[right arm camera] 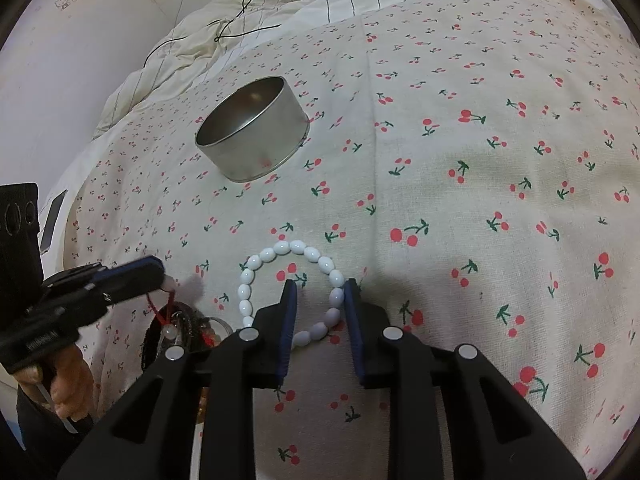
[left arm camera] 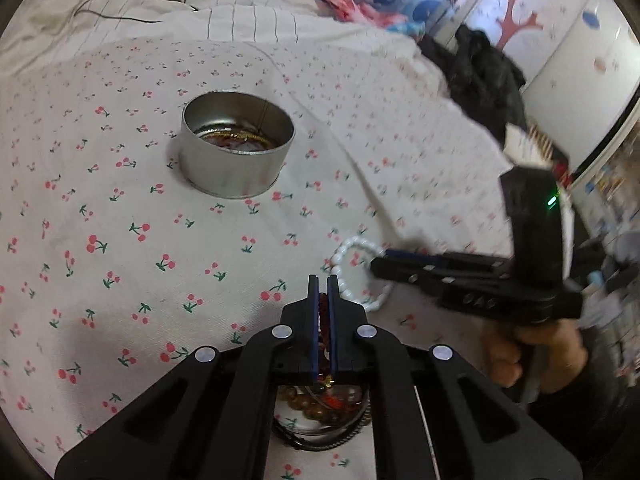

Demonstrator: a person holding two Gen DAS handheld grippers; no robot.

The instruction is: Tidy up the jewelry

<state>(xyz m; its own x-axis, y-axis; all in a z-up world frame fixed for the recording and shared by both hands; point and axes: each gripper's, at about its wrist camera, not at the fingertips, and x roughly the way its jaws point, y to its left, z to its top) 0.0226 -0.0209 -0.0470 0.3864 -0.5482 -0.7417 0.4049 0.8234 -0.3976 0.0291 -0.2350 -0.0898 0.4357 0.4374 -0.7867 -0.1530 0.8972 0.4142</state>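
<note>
A round silver tin (left arm camera: pixel 237 145) stands open on the cherry-print bedspread, with gold jewelry in its bottom; it also shows in the right wrist view (right arm camera: pixel 253 129). My left gripper (left arm camera: pixel 323 280) is shut on a red cord (right arm camera: pixel 166 303) tied to a pile of brown bead bracelets (left arm camera: pixel 320 404) lying under it. A white bead bracelet (right arm camera: pixel 289 292) lies flat on the cloth. My right gripper (right arm camera: pixel 320 286) is open, its fingers either side of the bracelet's near right beads.
The bedspread (right arm camera: pixel 480 200) covers a soft bed. A thin black cable (right arm camera: pixel 244 12) lies on the striped quilt behind. Dark clothing (left arm camera: pixel 480 76) is heaped at the far right. A phone (right arm camera: pixel 52 220) lies at the bed's left edge.
</note>
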